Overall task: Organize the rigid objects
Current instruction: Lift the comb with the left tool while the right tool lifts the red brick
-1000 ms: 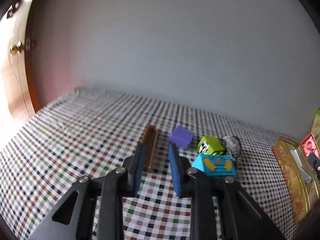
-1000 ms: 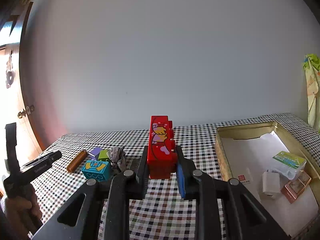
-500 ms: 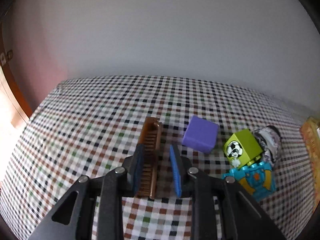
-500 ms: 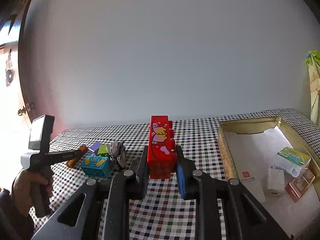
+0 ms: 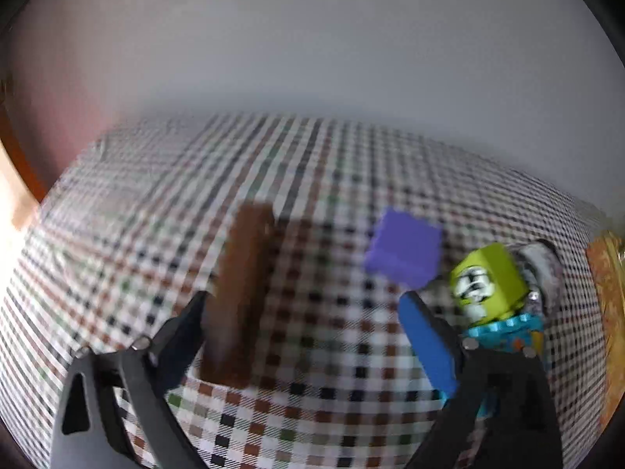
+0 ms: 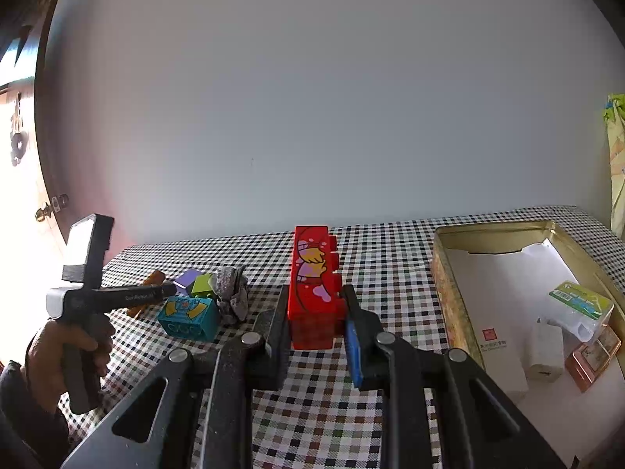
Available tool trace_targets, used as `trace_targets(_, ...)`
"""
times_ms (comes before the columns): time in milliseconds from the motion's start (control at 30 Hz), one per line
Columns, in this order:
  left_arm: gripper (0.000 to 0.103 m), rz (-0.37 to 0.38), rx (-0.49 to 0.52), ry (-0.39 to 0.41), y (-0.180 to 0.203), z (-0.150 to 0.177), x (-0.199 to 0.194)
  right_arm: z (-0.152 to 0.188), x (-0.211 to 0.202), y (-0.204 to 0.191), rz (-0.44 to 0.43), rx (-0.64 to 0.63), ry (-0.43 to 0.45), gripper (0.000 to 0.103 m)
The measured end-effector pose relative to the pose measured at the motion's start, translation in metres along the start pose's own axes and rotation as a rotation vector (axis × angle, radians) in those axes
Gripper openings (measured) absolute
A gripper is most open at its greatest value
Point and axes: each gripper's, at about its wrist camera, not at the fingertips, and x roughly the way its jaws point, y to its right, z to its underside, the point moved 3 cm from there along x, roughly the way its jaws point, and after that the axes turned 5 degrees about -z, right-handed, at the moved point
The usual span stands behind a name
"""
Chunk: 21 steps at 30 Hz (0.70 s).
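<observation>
Left claw (image 5: 312, 336): jaws have just been opening and now stand wide over the checked worktop (image 5: 312, 410). The brown comb (image 5: 242, 293) lies between them, close against the left finger; the pads do not press it, so we read nothing as held. View is blurred.

Right claw (image 6: 316, 332): closed tight on the red brick (image 6: 314, 285), which stands upright between the jaws, lifted or resting we cannot tell.

Tin (image 6: 441, 273) on the right of the worktop: open, gold-rimmed, lined with white paper. Already in it, at the near right end, are a green-labelled box (image 6: 580, 308), a white plug (image 6: 545, 351) and a pinkish box (image 6: 593, 355). We count these as sorted.

Still loose on the worktop, in a cluster at the left, well apart from the tin: comb, purple cube (image 5: 404, 250), lime cube (image 5: 486, 285), teal brick (image 6: 187, 316) and a grey crumpled lump (image 6: 232, 293). Lime cube sits just beside the teal brick and the lump.

Our judgement: the task is partway. Three pieces are in, one red brick is in the claw and likely bound for the tin, five remain. The left claw looks set to take the comb first.
</observation>
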Motion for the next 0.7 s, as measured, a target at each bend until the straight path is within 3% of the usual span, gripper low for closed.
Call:
trace_targets(100,0.082,0.034,-0.069,0.022,-0.013,0.000,-0.003,0.000,0.000,-0.001,-0.002,0.000,0.002,0.025)
trace_targets(200,0.045,0.008,-0.113,0.035,-0.028,0.000,-0.005,0.000,0.000,0.000,-0.004,0.002,-0.001,0.025)
trace_targets(300,0.017,-0.007,-0.140,0.034,-0.042,0.003,-0.005,0.000,0.000,0.001,-0.002,0.004,0.000,0.025)
trace_targets(433,0.013,0.093,-0.237,0.042,-0.056,0.007,-0.004,-0.001,0.000,0.000,0.000,0.005,0.002,0.025)
trace_targets(567,0.013,0.086,-0.243,0.053,-0.059,0.013,-0.010,-0.001,0.000,0.001,0.002,0.003,0.007,0.025)
trace_targets(700,0.013,0.053,-0.223,0.134,-0.059,0.008,-0.033,-0.002,-0.003,0.001,0.008,-0.001,0.025,0.025)
